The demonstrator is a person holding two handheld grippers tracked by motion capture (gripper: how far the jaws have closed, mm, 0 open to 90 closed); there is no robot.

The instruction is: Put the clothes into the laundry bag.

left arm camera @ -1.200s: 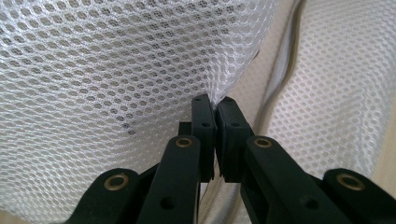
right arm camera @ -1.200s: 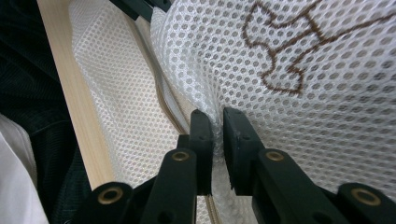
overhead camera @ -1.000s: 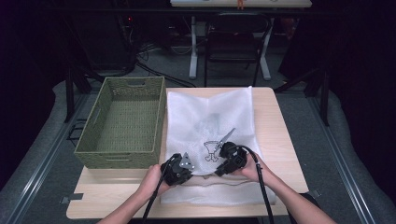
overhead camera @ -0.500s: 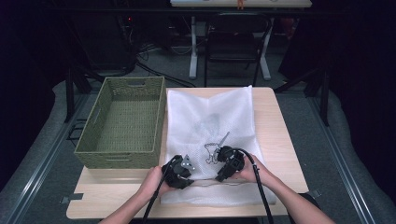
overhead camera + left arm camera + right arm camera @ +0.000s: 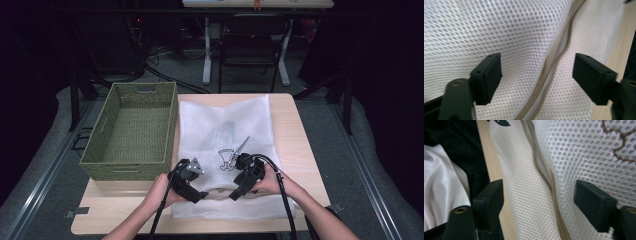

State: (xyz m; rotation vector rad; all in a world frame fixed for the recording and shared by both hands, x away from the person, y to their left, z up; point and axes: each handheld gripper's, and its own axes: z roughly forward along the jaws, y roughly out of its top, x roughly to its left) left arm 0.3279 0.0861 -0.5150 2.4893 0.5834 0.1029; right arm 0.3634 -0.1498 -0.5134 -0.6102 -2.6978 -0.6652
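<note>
A white mesh bag (image 5: pixel 227 125) with a dark line print (image 5: pixel 226 156) lies flat on the wooden table (image 5: pixel 295 135). Both grippers hover over its front part. My left gripper (image 5: pixel 196 192) has just been opening. In the left gripper view it (image 5: pixel 537 65) stands open just above the mesh (image 5: pixel 486 30), with a beige seam (image 5: pixel 554 62) running between the jaws untouched. My right gripper (image 5: pixel 237 192) has also just been opening. It (image 5: pixel 539 192) is open above the mesh (image 5: pixel 584 150) near the bag's edge, and its pads press on nothing.
A green woven basket (image 5: pixel 131 165) stands on the left of the table, touching the bag's left side. A bare strip of table (image 5: pixel 491 157) runs beside the bag's edge. Chairs and desk legs stand on the dark floor beyond the far edge.
Both grippers were shut on the bunched front of the mesh bag and have opened and let it go. The mesh now lies flatter. The left hand has lifted slightly.
</note>
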